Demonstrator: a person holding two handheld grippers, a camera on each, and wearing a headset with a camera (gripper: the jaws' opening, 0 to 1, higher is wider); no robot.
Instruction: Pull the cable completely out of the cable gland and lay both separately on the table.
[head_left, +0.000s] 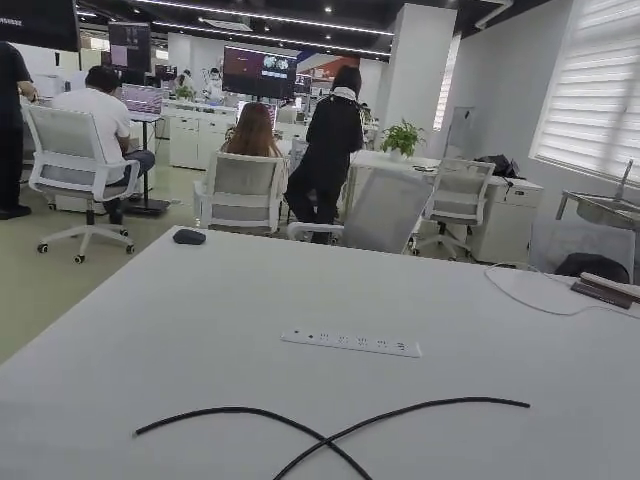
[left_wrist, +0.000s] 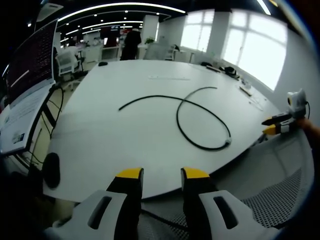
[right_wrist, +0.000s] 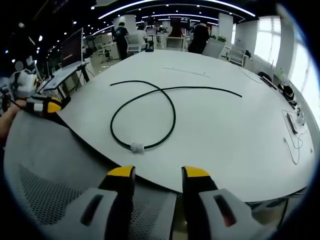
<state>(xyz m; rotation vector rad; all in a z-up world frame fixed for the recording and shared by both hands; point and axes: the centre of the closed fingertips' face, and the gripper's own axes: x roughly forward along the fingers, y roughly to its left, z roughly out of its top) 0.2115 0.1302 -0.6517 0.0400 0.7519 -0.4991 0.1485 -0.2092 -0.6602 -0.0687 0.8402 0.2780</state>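
Note:
A long black cable (head_left: 420, 405) lies on the white table (head_left: 200, 330), crossing over itself near the front edge. In the gripper views the cable (left_wrist: 150, 97) curls into a loop, and a small white cable gland (right_wrist: 136, 147) sits on the cable (right_wrist: 173, 112) at the loop's near side. The gland (left_wrist: 228, 142) rests close to the table edge. My left gripper (left_wrist: 162, 173) is open and empty, held off the table's near edge. Open and empty too, my right gripper (right_wrist: 158, 172) hovers short of the edge, facing the gland. Each gripper appears at the other's side: right gripper (left_wrist: 280, 122), left gripper (right_wrist: 45, 106).
A white power strip (head_left: 350, 343) lies mid-table and a dark mouse (head_left: 189, 236) at the far left edge. A thin white wire and dark items (head_left: 600, 290) sit at the right. A mesh chair (right_wrist: 50, 200) is below the grippers. Seated and standing people and chairs are beyond the table.

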